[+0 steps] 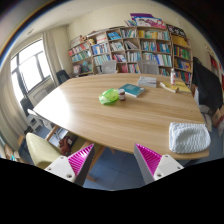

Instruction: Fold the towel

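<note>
While the gripper (pixel 112 163) hangs released and empty, well short of the table (pixel 90 110), the towel (pixel 189 137) lies untouched near its edge; approaching it likely comes first.

Large table (pixel 90 110) ahead of gripper (pixel 112 160), fingers spread apart w/ nothing btwn them. Folded towel (pixel 189 137) on table's near right corner. Small items (pixel 109 96) at table centre, book (pixel 131 90) just right of them. Bookshelves (pixel 130 48) behind table. Window (pixel 32 68) far left. Chair (pixel 42 148) near left.
</note>
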`<action>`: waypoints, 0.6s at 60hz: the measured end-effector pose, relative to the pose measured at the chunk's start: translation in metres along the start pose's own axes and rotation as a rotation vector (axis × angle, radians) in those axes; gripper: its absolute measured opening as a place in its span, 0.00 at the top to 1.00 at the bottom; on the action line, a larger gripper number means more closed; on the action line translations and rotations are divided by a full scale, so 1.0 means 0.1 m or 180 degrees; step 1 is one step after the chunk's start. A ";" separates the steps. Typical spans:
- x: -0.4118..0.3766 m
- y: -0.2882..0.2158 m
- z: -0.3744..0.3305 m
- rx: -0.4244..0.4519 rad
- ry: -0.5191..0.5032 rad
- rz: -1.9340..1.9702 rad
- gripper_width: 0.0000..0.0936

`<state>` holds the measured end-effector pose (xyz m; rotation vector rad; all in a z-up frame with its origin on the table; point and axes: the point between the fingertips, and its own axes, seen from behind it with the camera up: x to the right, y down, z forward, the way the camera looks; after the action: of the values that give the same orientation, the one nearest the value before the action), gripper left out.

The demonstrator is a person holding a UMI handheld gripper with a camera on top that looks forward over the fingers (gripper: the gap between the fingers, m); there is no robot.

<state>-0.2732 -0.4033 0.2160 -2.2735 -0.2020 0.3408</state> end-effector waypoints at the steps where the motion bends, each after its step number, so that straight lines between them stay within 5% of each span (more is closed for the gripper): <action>1: -0.01 -0.04 -0.02 -0.0010 0.0008 -0.0005 0.11; 21: 0.81 0.13 0.15 -0.0125 0.0241 0.0165 0.12; 36: 2.62 0.36 0.82 -0.0302 0.1031 0.0254 0.12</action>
<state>-0.0483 -0.3028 0.0898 -2.3965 0.0409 0.0004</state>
